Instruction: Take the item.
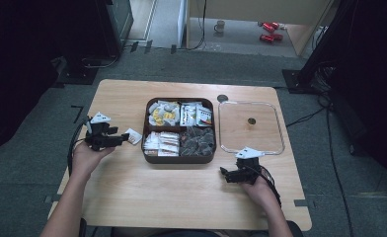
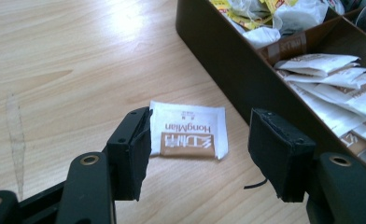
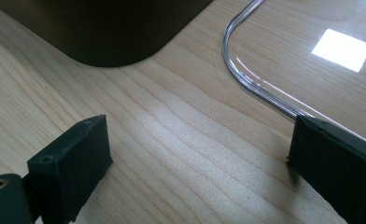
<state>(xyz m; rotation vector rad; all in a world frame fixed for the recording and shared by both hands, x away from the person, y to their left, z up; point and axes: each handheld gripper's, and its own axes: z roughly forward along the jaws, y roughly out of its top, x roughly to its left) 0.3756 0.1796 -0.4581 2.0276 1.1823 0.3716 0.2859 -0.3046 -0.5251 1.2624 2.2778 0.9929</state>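
So the left gripper (image 1: 118,139) sits near the left edge of the table (image 1: 181,197), pointing at the brown box (image 1: 179,159) in the middle. Its jaws are apart with nothing pinched between them. A single white-and-brown sachet (image 2: 189,132) lies flat on the wood just beyond the tips, printed side up, right beside the box's left wall but not quite touching it as far as I can tell. From the left gripper view the packet sits in the gap between the two black pads (image 2: 133,156), closer to one of them, and neither pad presses on it.

The box itself has four compartments: yellow-and-white wrapped bits (image 1: 163,113) at the back left, white packets with green print (image 1: 196,114) at the back right, a stack of sachets like the loose one (image 1: 162,143) at the front left, and dark wrapped things (image 1: 198,140) at the front right.

The clear lid (image 1: 279,127) lies flat on the table to the right of the box, close beside it.

The right gripper (image 1: 224,172) rests low on the table near the front right, just in front of the lid's front left corner. Its jaws are spread wide, nothing between them but bare wood, with the lid's rounded rim just next to one pad.
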